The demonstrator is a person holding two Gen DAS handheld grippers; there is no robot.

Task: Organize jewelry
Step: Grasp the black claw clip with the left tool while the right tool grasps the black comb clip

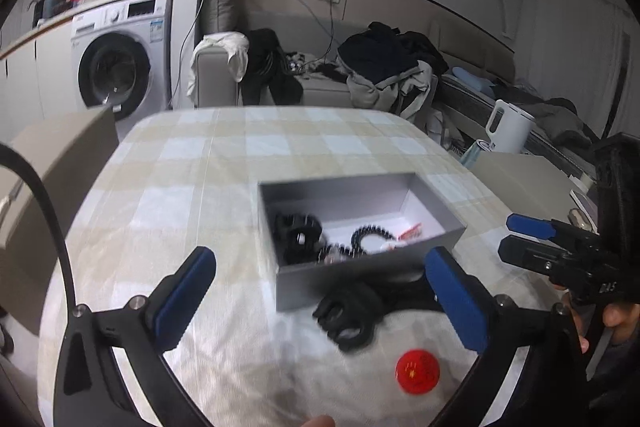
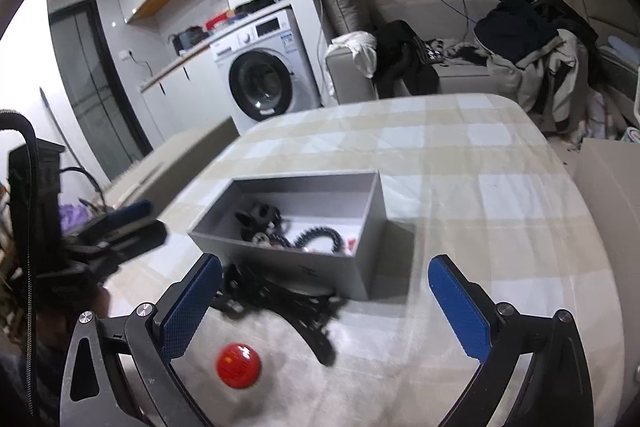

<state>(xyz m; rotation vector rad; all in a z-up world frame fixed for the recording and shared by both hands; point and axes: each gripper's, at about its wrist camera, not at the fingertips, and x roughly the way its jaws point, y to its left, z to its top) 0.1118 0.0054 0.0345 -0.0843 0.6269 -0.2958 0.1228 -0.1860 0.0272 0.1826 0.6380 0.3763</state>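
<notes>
Jewelry split between 2 places: some already inside grey box [image 1: 372, 275], some loose on checked tablecloth [image 1: 192, 163]. Inside box: black beaded bracelet [image 1: 370, 239], dark chunky piece at left end [image 1: 298, 231], small red-and-white scrap at right end [image 1: 410, 231]. Outside, touching near wall of box: black tangled piece [image 1: 352, 311], partly blurred, looped and strappy in right wrist view [image 2: 280, 299]. Nearer still, well clear of box: round red badge [image 1: 417, 371], lying flat.

Left gripper [image 1: 320, 299] spread wide, nothing between pads, hovering over cloth with tangled piece just inside right finger. Right gripper [image 2: 324, 311] likewise spread wide and carrying nothing, tangled piece just beside its left pad [image 2: 188, 307].

Handling, judged: tangled piece light, limp, likely to sag and snag; best pinched across thickest bunch near middle, not by a trailing strand. Badge light, rigid, thin, probably slick; hard to pinch flat off soft cloth, so take edge-on across rim. Beaded bracelet flexible, beads prone to roll. Box light, open-topped, liable to slide if nudged.

Background only: washing machine [image 1: 120, 67], sofa with clothes [image 1: 384, 67], white kettle [image 1: 508, 127].
</notes>
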